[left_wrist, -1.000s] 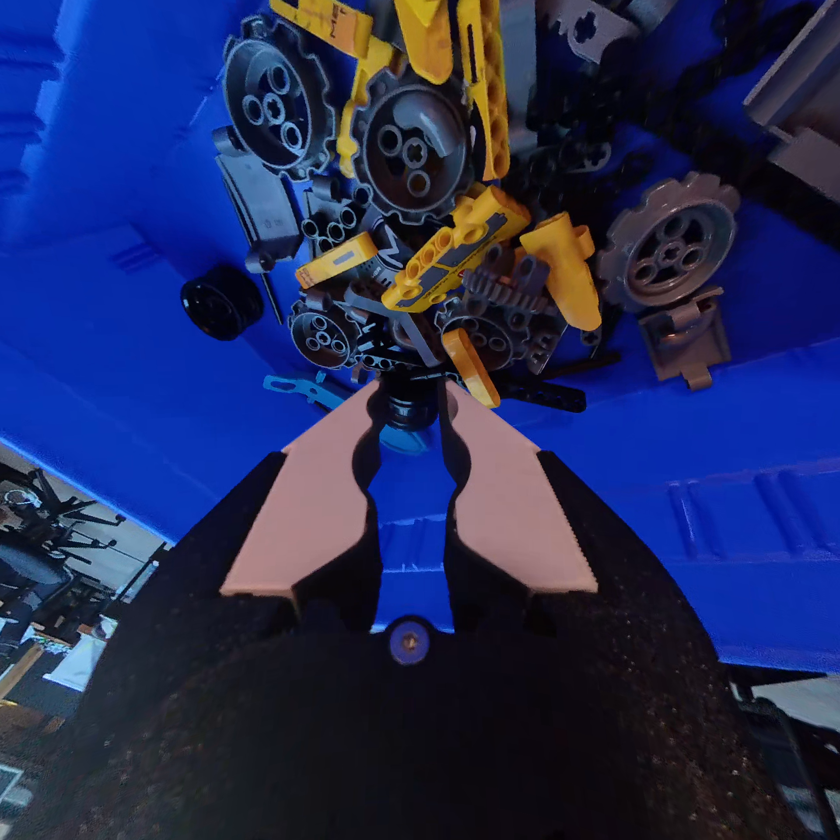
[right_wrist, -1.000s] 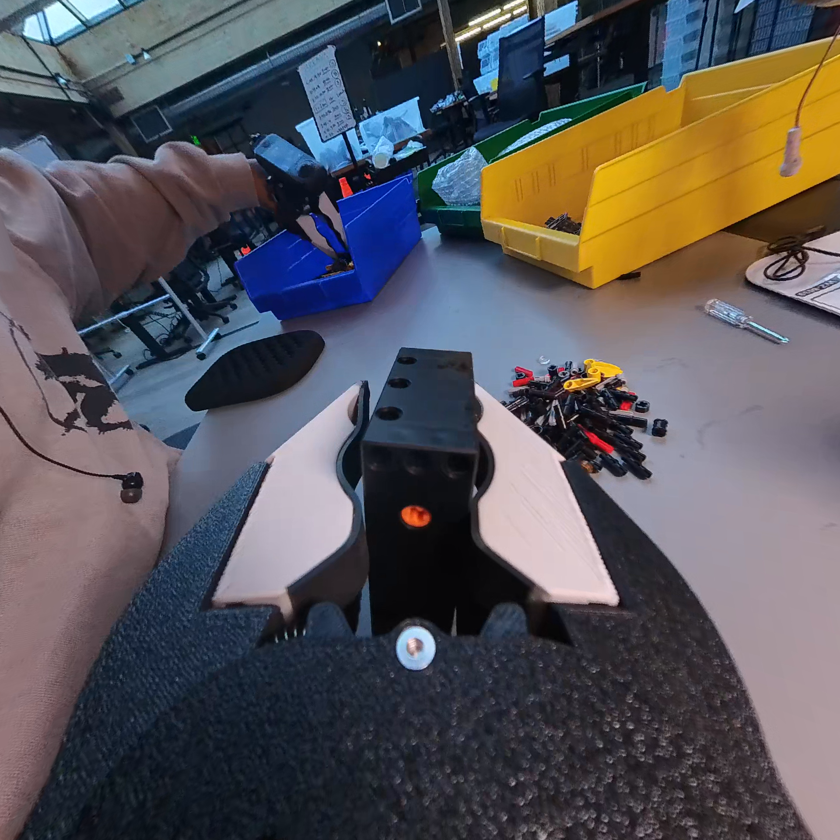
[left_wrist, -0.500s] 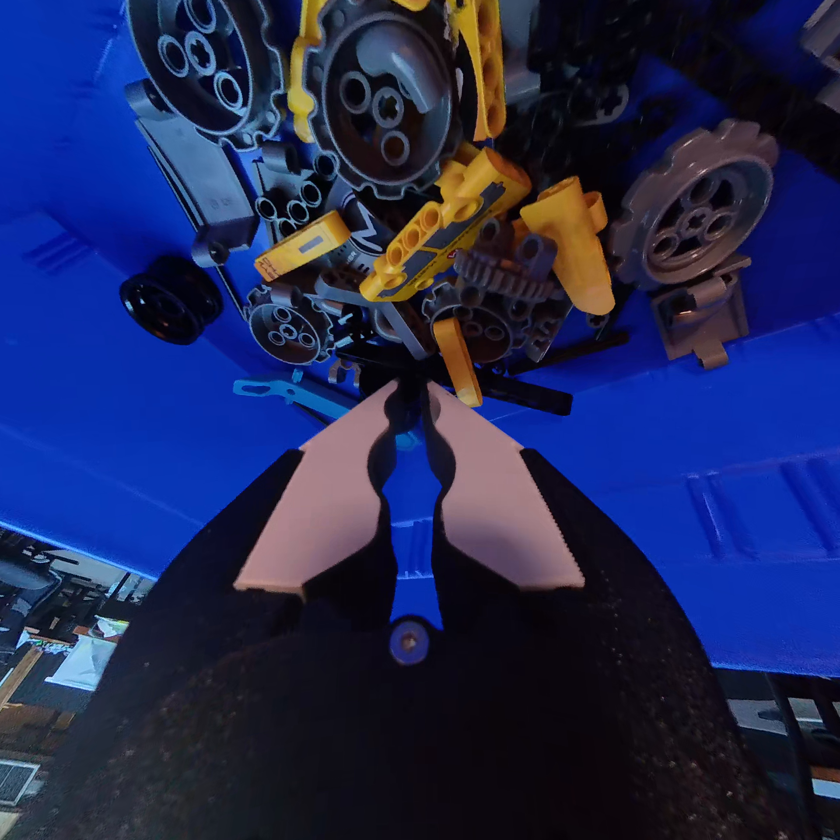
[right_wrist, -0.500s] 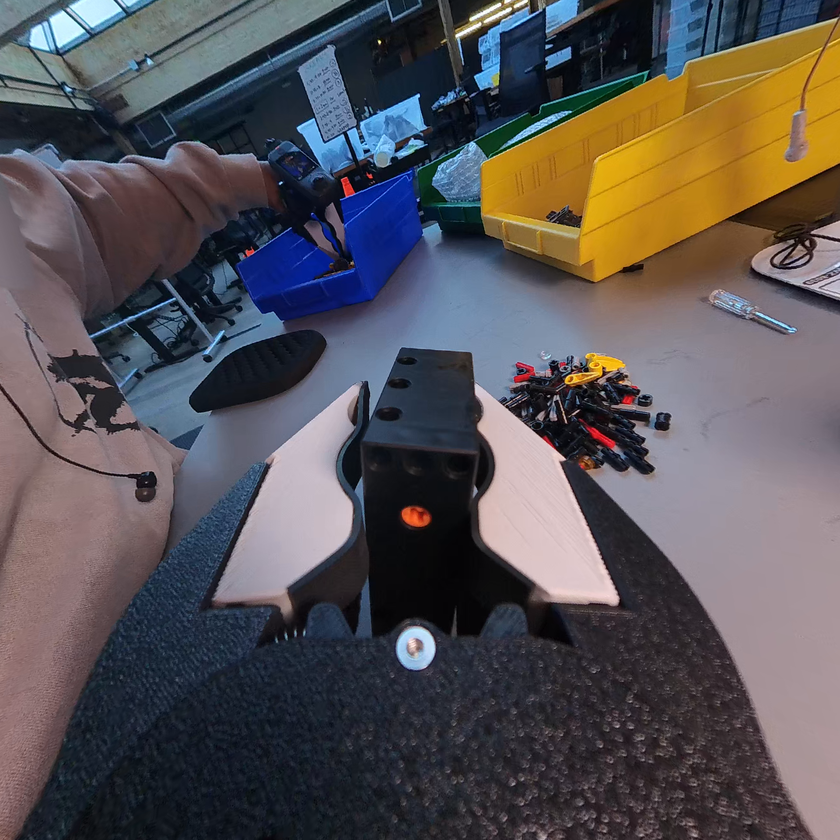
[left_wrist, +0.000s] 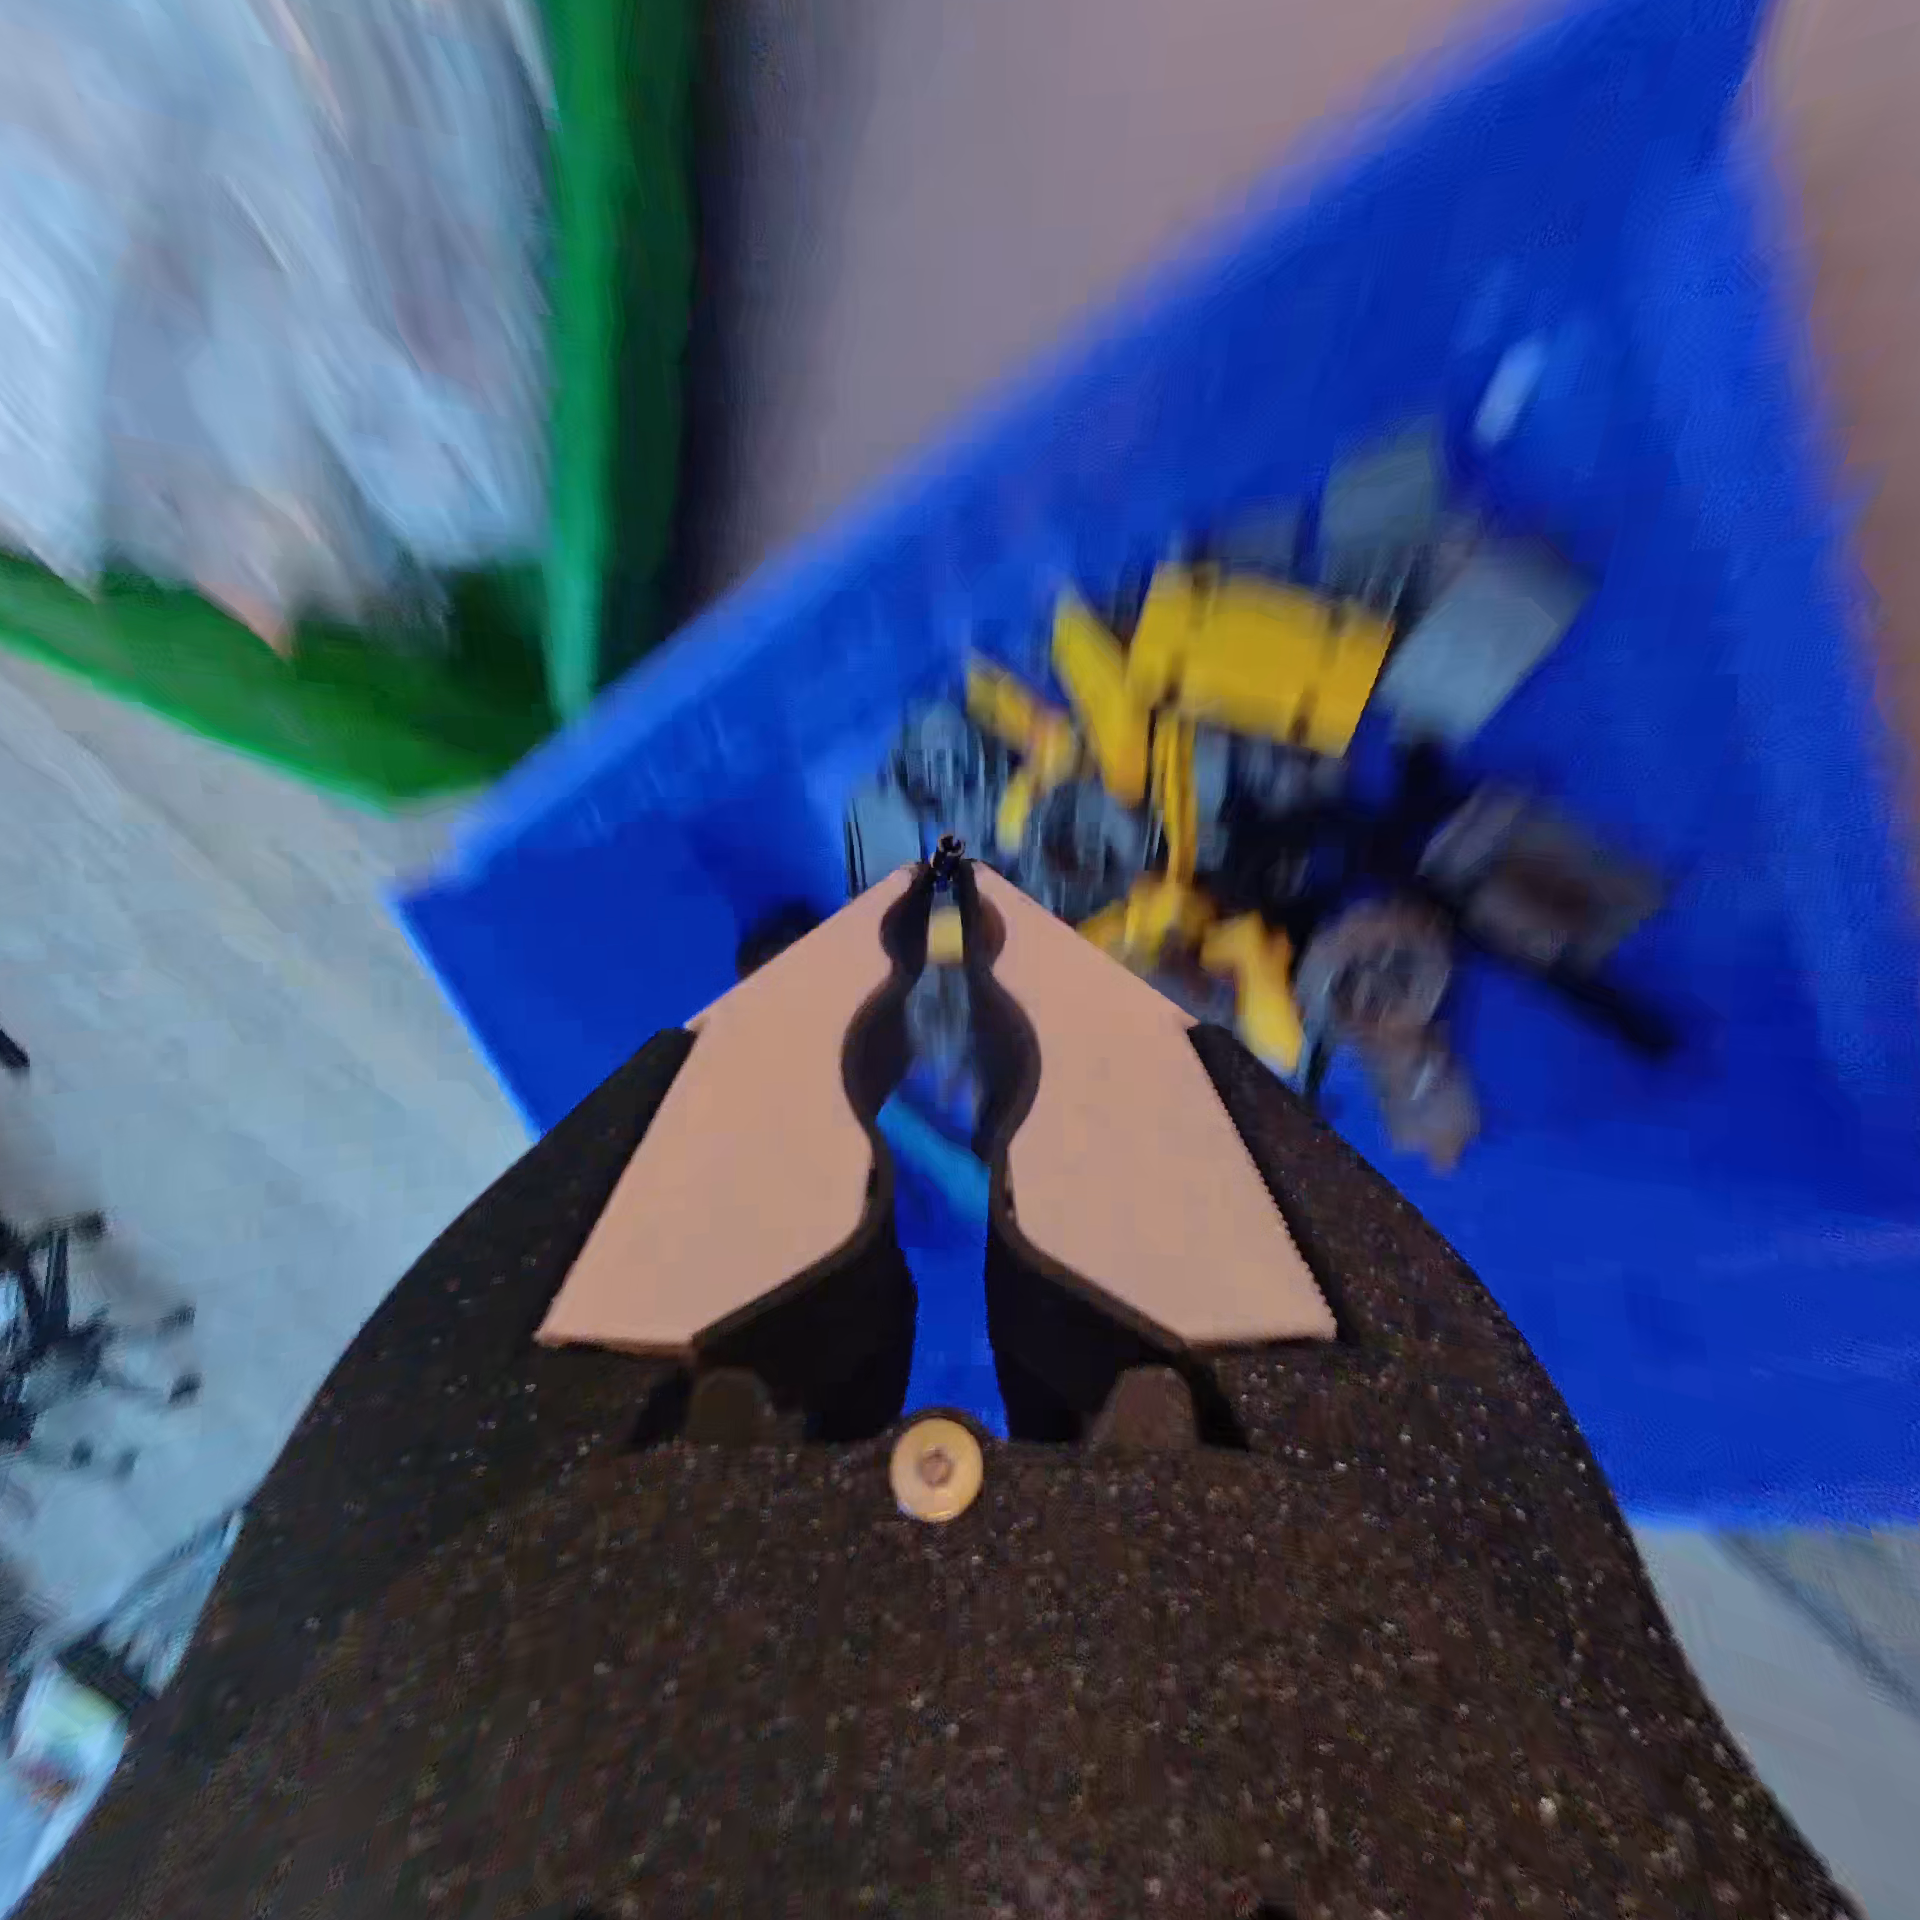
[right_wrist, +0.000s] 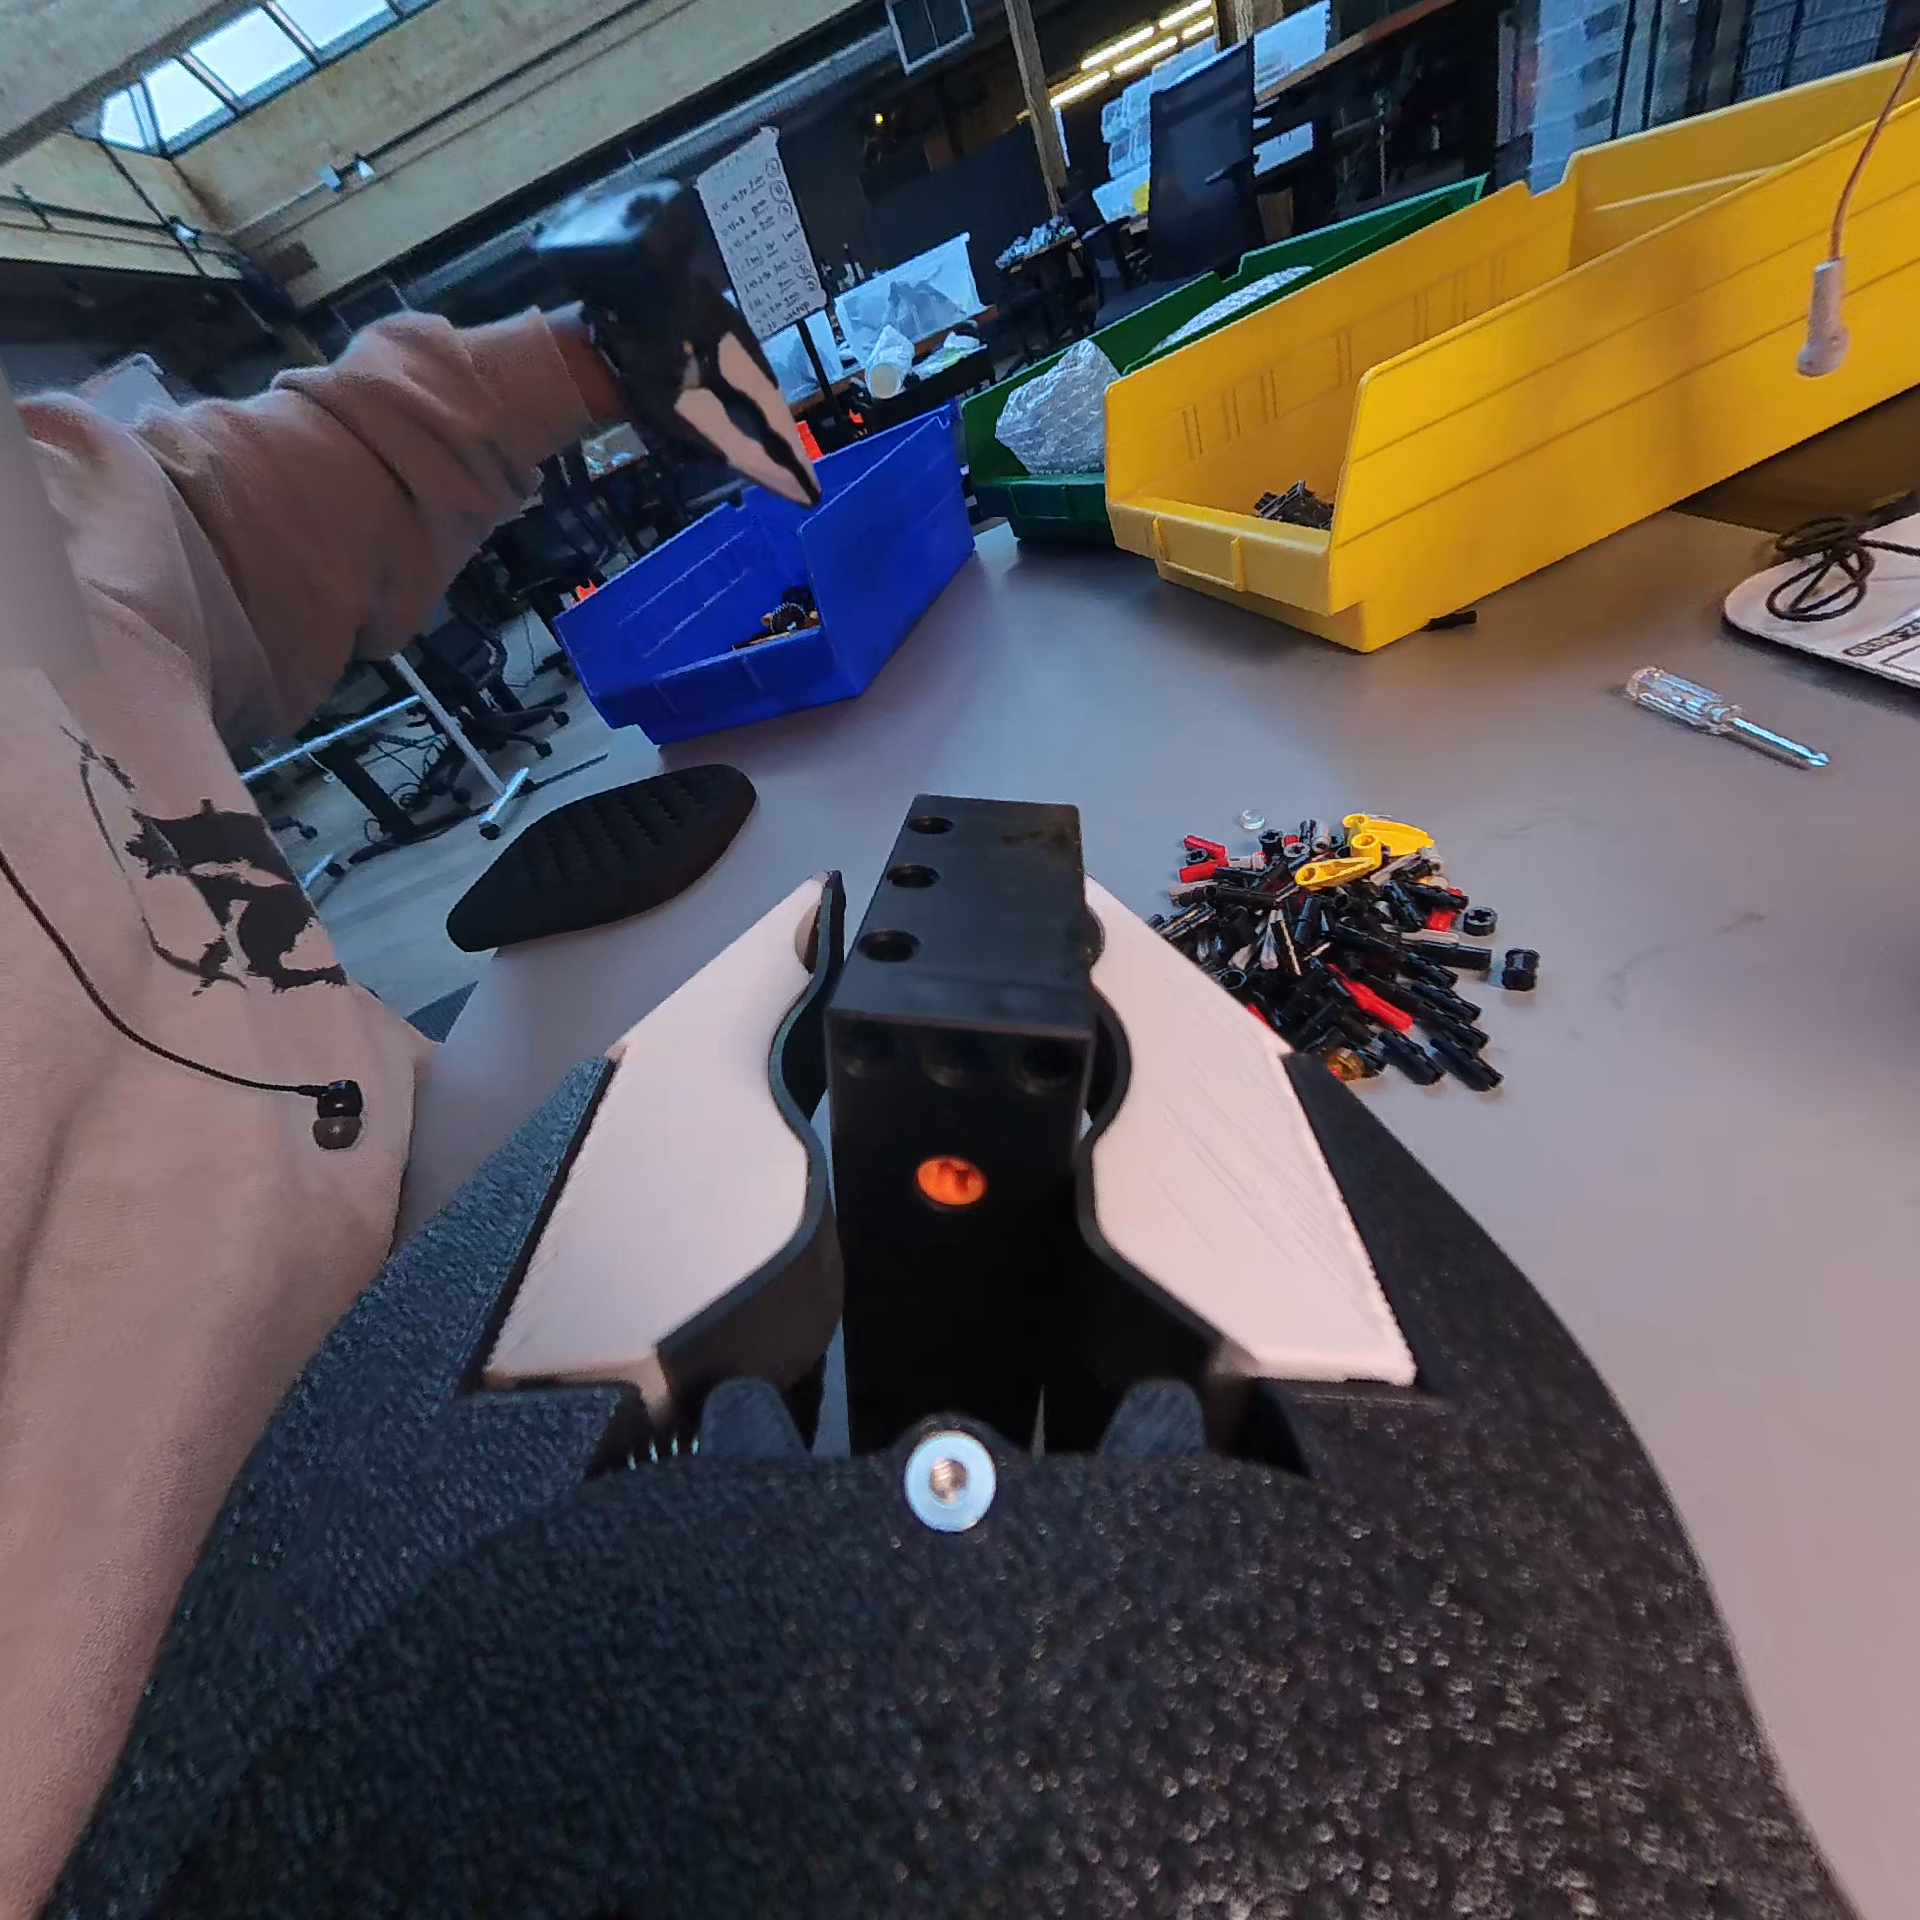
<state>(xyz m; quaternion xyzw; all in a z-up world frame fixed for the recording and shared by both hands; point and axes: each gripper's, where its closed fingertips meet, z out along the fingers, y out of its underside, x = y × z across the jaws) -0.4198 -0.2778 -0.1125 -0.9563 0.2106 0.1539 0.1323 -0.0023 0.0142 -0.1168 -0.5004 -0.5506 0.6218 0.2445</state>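
My left gripper (left_wrist: 943, 883) is raised above the blue bin (left_wrist: 644, 935), shut on a small black pin (left_wrist: 947, 854) at its fingertips. The left wrist view is motion-blurred. A heap of yellow, grey and black toy building parts (left_wrist: 1226, 790) lies in the bin below. In the right wrist view the left gripper (right_wrist: 800, 488) hangs over the blue bin (right_wrist: 894, 582). My right gripper (right_wrist: 961, 904) is shut on a black rectangular block (right_wrist: 966, 997) with round holes, held low over the grey table (right_wrist: 1662, 1195).
A pile of small black, red and yellow pins (right_wrist: 1340, 945) lies right of the block. A yellow bin (right_wrist: 1507, 416), a green bin (right_wrist: 1049, 499), a screwdriver (right_wrist: 1725, 717) and a black oval pad (right_wrist: 603, 862) are on the table. A person's sleeve (right_wrist: 312, 499) is at left. There is about 50 cm between the tips of the two grippers.
My left gripper closed on a small black pin among the parts and lifted fast up out of the blue bin. The right gripper with the block has barely moved.
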